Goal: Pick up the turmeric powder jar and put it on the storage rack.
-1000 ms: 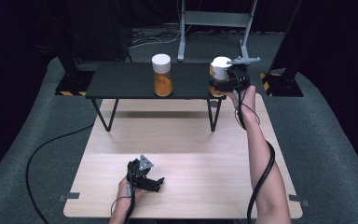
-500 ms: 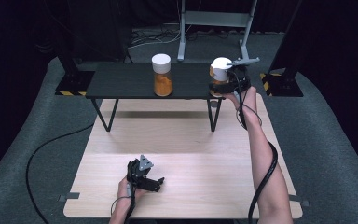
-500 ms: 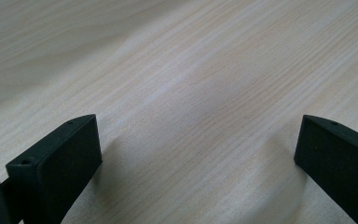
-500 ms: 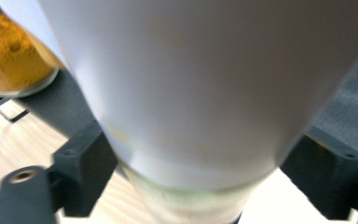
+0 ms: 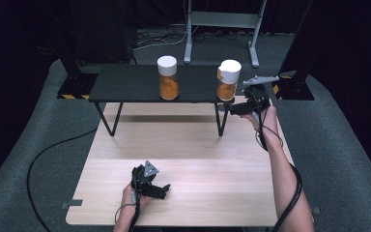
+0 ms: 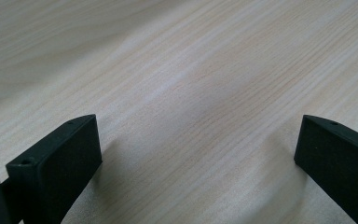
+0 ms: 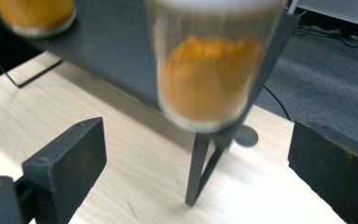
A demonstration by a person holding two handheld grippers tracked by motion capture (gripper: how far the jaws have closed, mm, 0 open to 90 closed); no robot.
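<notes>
Left gripper point(image 5: 163, 189): rests on the near part of the wooden table point(image 5: 198, 145), a little left of centre; its jaws stand spread wide with nothing but bare wood grain between them, as the left gripper view shows.
Wooden table: pale, long grain running left to right; the black shelf stands across its far end on thin black legs point(image 5: 221, 118).
Right gripper point(image 5: 228, 108): held above the table's far right part, just in front of the shelf's right end, pointing left toward the right jar; its jaws have just been opening and now stand spread, with nothing pinched between them. In the right gripper view the right jar stands beyond and above the jaw tips, apart from both pads.
Right jar point(image 5: 228, 80): clear, upright at the very right end of the shelf, close to its front edge; white lid on; orange powder fills the lower part, clear above.
Left jar point(image 5: 168, 78): same kind, upright near the shelf's middle, well apart from the right jar; white lid on; orange powder in the lower half.
Black shelf point(image 5: 125, 84): low, dark and flat; it carries both jars.
</notes>
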